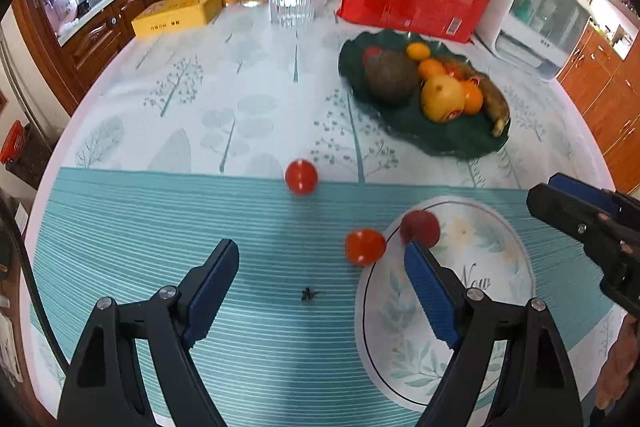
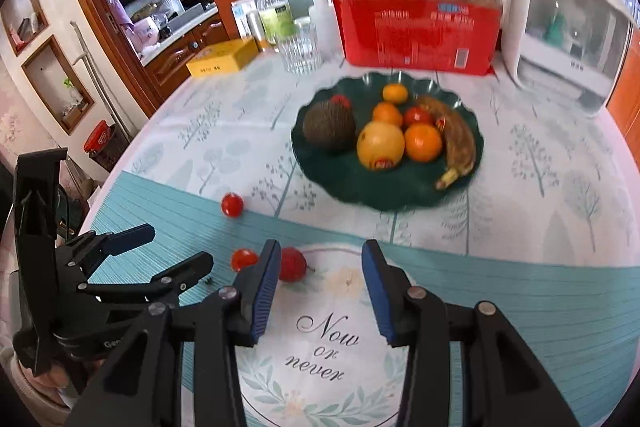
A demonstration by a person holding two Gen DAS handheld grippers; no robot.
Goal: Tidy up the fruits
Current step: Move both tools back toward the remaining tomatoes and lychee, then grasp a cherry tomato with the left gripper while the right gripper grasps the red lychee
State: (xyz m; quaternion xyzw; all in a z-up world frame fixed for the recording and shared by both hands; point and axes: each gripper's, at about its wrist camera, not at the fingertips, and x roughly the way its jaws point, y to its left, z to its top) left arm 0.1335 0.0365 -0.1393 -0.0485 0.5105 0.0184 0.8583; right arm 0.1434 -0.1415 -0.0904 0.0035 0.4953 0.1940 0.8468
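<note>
Both grippers, left [image 1: 320, 259] and right [image 2: 318, 261], hang with jaws apart and empty over the tablecloth [image 1: 160, 227], where 3 small tomatoes [image 1: 365, 246] lie loose, well short of the green fruit plate [image 2: 400, 187].

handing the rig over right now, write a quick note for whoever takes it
Left gripper: open, empty, low over the striped mat.
Right gripper: open, empty, above the white floral circle printed on the mat.
Loose fruit: three small red ones. Far tomato at the mat's edge, near tomato beside the circle, darker red fruit on the circle's rim by the left gripper's right finger.
Done: the green plate already holds a banana, oranges, a yellow fruit and a brown rough one.
Left: probably move the three loose ones to the plate.
</note>
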